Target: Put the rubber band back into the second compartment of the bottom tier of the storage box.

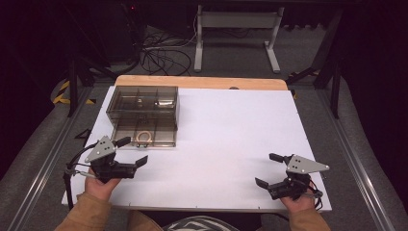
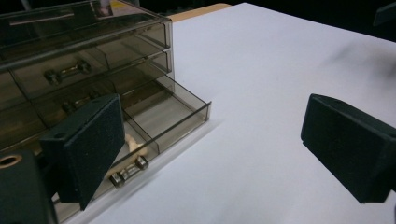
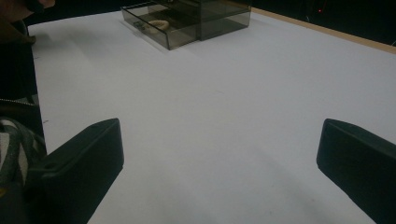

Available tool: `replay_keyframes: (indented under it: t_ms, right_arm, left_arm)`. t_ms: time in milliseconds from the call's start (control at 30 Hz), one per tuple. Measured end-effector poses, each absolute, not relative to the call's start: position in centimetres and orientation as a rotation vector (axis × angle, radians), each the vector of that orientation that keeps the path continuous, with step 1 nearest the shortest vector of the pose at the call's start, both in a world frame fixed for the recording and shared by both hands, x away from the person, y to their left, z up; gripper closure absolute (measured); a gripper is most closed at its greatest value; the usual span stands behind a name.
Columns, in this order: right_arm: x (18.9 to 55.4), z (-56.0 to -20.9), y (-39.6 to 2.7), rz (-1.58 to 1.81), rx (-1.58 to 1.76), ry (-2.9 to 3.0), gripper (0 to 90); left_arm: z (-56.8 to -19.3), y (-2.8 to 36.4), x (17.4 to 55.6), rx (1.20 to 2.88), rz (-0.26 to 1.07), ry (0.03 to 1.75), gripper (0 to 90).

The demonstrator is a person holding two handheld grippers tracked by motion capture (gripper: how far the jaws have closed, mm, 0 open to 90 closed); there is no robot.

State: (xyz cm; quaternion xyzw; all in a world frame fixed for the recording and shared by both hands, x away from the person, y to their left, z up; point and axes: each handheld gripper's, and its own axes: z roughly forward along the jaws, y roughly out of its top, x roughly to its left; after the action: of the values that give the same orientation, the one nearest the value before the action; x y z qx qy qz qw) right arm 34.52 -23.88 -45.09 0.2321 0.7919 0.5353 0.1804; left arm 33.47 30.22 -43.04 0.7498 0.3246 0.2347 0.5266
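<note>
While agape, left gripper (image 1: 129, 152) beside drawer (image 1: 146, 132).

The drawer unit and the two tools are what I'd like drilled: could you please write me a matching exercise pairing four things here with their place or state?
Things:
1. bottom drawer
2. beige ring
3. left tool
4. right tool

Place or state:
A. open, over bare white table near the right front corner
B. pulled out
C. open, just in front of the drawer unit
D. lying inside the drawer

Pairs: 1-B, 2-D, 3-C, 4-A
</note>
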Motion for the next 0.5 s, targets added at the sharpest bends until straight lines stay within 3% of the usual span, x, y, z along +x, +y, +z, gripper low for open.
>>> replay_keyframes:
  t_ms: [333,500]
  right_arm:
    - [34.5,-45.2,-23.6,1.503,0.652,2.257,1.3]
    - [34.5,-45.2,-23.5,1.504,0.656,2.261,0.9]
  left_arm:
    - [-45.8,31.4,32.0,1.794,0.588,0.782,3.9]
    - [-46.1,32.0,32.1,1.749,0.522,0.834,3.5]
